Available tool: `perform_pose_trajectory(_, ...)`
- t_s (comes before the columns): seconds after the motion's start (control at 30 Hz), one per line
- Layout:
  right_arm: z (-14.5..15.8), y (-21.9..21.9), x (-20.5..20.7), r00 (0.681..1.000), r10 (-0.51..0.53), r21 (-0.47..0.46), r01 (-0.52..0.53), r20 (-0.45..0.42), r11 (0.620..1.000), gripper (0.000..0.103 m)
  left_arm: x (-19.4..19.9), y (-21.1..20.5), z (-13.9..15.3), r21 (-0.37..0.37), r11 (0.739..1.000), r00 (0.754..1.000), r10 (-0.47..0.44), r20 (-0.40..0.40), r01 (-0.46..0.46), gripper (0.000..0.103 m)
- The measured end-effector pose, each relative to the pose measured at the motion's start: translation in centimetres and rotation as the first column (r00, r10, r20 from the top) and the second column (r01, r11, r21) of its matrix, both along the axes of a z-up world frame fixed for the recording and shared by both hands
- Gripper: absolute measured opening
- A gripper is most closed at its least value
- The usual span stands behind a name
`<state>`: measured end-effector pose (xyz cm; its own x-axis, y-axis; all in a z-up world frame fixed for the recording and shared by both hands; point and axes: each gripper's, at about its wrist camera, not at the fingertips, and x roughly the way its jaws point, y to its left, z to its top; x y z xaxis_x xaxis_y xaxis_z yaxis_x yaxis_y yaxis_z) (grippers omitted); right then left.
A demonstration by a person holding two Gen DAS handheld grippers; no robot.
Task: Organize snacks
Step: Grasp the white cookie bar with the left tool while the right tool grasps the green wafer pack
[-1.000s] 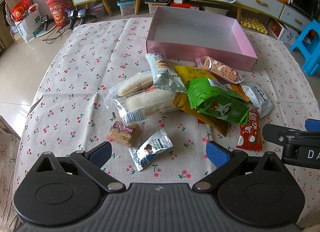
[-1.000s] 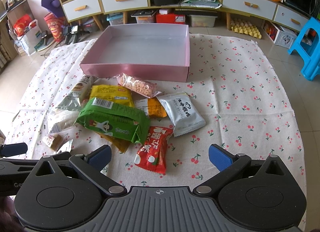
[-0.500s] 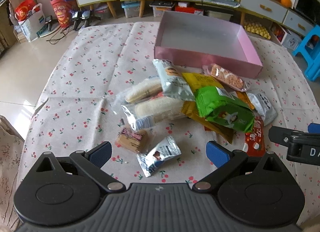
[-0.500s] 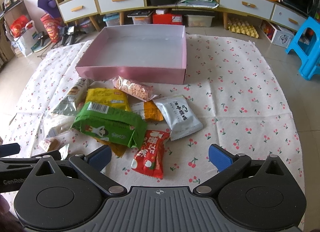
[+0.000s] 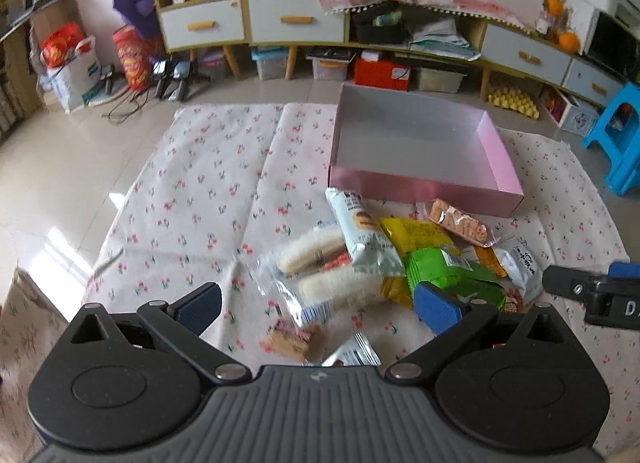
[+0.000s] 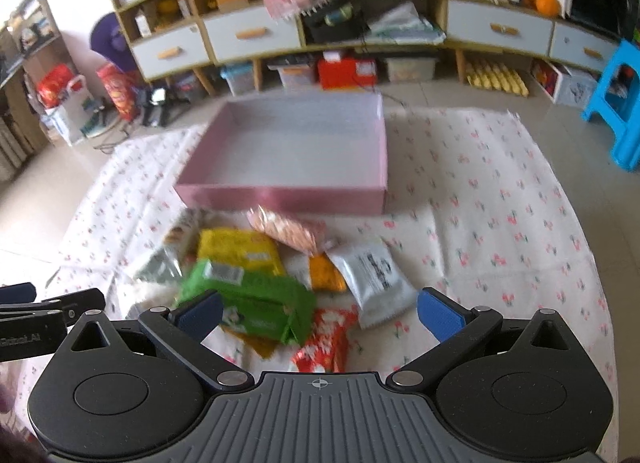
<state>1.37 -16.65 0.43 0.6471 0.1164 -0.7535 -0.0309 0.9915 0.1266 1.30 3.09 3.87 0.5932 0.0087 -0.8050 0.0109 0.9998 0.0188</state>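
Observation:
An empty pink box (image 5: 424, 187) (image 6: 280, 195) lies on the cherry-print cloth (image 5: 192, 199). In front of it is a heap of snack packets: a green pack (image 5: 452, 279) (image 6: 248, 303), a yellow pack (image 5: 420, 235) (image 6: 236, 247), a grey-white pouch (image 6: 372, 275), a red pack (image 6: 324, 343), two clear-wrapped cream rolls (image 5: 332, 283) and a pale blue packet (image 5: 364, 231). My left gripper (image 5: 316, 307) hovers open over the near side of the heap. My right gripper (image 6: 318, 313) is open above the green and red packs. Neither holds anything.
A low cabinet with drawers (image 5: 280, 23) and storage bins runs along the back wall. A blue stool (image 5: 624, 135) stands at the far right. Bags (image 5: 72, 63) and cables sit on the floor to the left. Bare cloth lies left of the heap.
Both views have tilted up and pulled back, so the snacks sit lower in frame and more of the room shows. Nothing was picked up. Both grippers stayed open.

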Motion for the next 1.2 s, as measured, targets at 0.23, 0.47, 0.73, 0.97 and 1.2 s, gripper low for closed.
perform_pose_trajectory(0.23,0.0,-0.2,2.3,0.984,0.177,0.088,-0.176,-0.005,0.980,0.103,2.7,0.5,-2.2,-0.058,0.994,0.992,-0.096,-0.081,0.091,0.102)
perform_pose_trajectory(0.47,-2.2,-1.6,5.2,0.958,0.286,0.219,-0.280,0.003,0.935,0.103,5.2,1.8,-3.4,-0.153,0.986,0.993,-0.084,-0.077,0.071,0.097)
perform_pose_trajectory(0.73,-3.5,-2.3,7.3,0.934,0.357,0.306,-0.342,0.006,0.889,0.102,8.2,2.4,-4.7,-0.277,0.961,0.995,-0.035,-0.088,0.009,0.085)
perform_pose_trajectory(0.97,-4.7,-1.0,7.4,0.885,0.466,0.154,-0.461,0.002,0.874,0.101,9.3,0.8,-5.7,-0.260,0.966,0.994,-0.044,-0.105,0.015,0.068)
perform_pose_trajectory(1.2,-5.5,0.8,6.9,0.831,0.556,0.089,-0.553,-0.008,0.828,0.098,9.8,-0.4,-5.8,-0.227,0.974,0.994,-0.034,-0.101,0.011,0.057)
